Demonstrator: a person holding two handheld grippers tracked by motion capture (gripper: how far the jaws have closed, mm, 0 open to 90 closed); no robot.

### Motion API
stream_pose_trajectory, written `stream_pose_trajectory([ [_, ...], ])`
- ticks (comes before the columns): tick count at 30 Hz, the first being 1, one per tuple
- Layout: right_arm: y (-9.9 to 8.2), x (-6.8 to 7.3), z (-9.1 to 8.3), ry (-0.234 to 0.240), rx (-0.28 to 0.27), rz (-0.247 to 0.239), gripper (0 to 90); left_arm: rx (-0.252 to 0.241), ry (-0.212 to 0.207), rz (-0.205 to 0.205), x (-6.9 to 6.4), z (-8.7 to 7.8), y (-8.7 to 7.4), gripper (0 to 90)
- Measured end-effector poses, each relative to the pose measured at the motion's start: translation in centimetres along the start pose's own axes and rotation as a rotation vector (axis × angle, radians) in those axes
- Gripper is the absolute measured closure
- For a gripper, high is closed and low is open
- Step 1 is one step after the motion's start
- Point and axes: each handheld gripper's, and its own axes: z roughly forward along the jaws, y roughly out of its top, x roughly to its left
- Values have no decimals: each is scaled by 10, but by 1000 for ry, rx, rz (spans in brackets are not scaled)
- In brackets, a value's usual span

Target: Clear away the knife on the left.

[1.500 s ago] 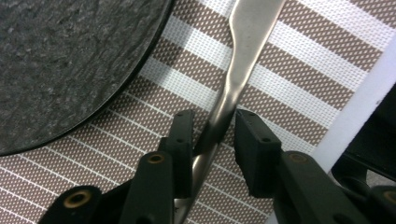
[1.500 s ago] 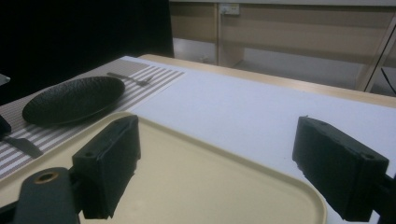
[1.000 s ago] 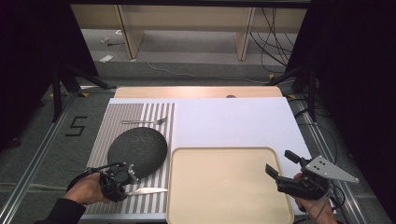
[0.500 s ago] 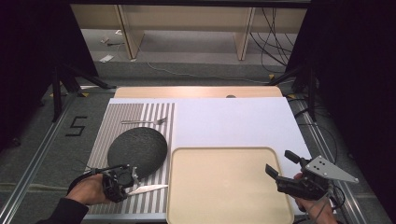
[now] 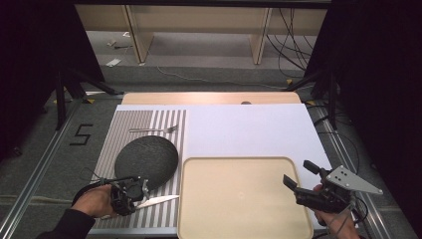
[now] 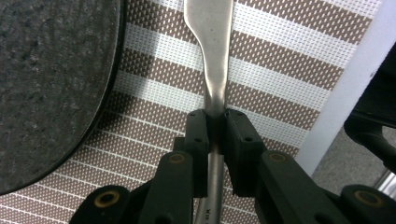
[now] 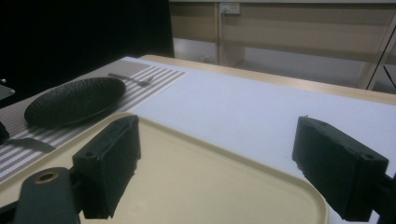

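The left gripper (image 5: 142, 191) lies low at the near left, held in the left hand (image 5: 94, 200), its jaws just closing, pads (image 6: 198, 135) pressed together on a thin handle. The right gripper (image 5: 303, 175), in the right hand (image 5: 333, 219), hovers with jaws wide apart.

Grey floor (image 5: 199, 69) behind the worktop (image 5: 249, 129); wooden furniture legs (image 5: 134, 30) and cables (image 5: 293, 45) beyond; dark sides.

One readable mark: a black "5" (image 5: 81, 134) on the grey floor (image 5: 50, 144), left of the desk (image 5: 249, 129). Knife handle (image 6: 208, 205) carries tiny stamped lettering in the left gripper view, too small to read.
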Motion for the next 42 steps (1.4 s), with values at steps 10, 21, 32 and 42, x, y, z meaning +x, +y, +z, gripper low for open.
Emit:
stream_pose_trajectory([
  [10, 0, 0, 0, 0, 0, 1, 163, -18, -11, -34, 2, 0, -4, 801],
  [21, 0, 0, 0, -1, 0, 1, 163, -26, -31, -51, 2, -6, -5, 801],
  [32, 0, 0, 0, -2, 0, 0, 163, -52, -50, -77, 2, -17, -5, 801],
  [42, 0, 0, 0, -1, 0, 0, 163, -130, -75, -179, 0, -31, 4, 801],
])
